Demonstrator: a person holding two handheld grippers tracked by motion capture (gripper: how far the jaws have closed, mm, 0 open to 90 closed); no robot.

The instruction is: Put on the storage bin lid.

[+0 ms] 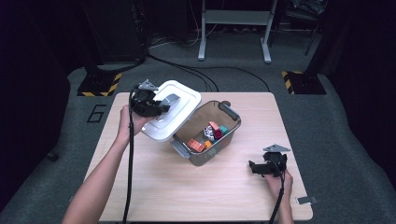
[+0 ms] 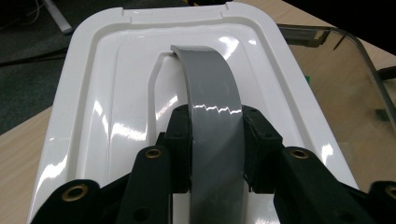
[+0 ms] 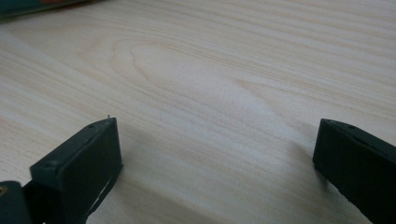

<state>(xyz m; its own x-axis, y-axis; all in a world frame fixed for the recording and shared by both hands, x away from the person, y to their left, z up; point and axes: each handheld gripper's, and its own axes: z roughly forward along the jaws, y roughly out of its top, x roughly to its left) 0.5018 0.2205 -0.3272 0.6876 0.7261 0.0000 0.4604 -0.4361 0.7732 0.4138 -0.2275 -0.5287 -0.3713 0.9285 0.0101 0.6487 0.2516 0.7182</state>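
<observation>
In the high view, a glossy white plastic lid (image 1: 173, 112) with a grey arched handle (image 1: 170, 99) is seen lifted off a clear plastic storage bin (image 1: 205, 132) and held tilted above the bin's left end, over the left part of the light wooden table (image 1: 187, 186). The lid is carried by the left gripper (image 1: 161, 108), whose jaws are clamped on the handle. Small coloured toy blocks (image 1: 208, 135) are seen lying on the bin's floor. The right gripper (image 1: 253, 167) is held low over the table near its right front corner, well apart from the bin, with nothing between its jaws.

In the left gripper view, the grey handle (image 2: 215, 121) is seen pinched between the two black pads (image 2: 180, 140) of the left gripper (image 2: 215, 144), and the white lid (image 2: 116, 93) spreads out beneath and beyond it. Part of the clear bin's rim (image 2: 359, 46) is seen at the upper right, above the wooden table (image 2: 345, 112).

In the right gripper view, the black jaws of the right gripper (image 3: 217, 149) are seen spread wide, with bare table (image 3: 210, 84) between them and nothing held.
</observation>
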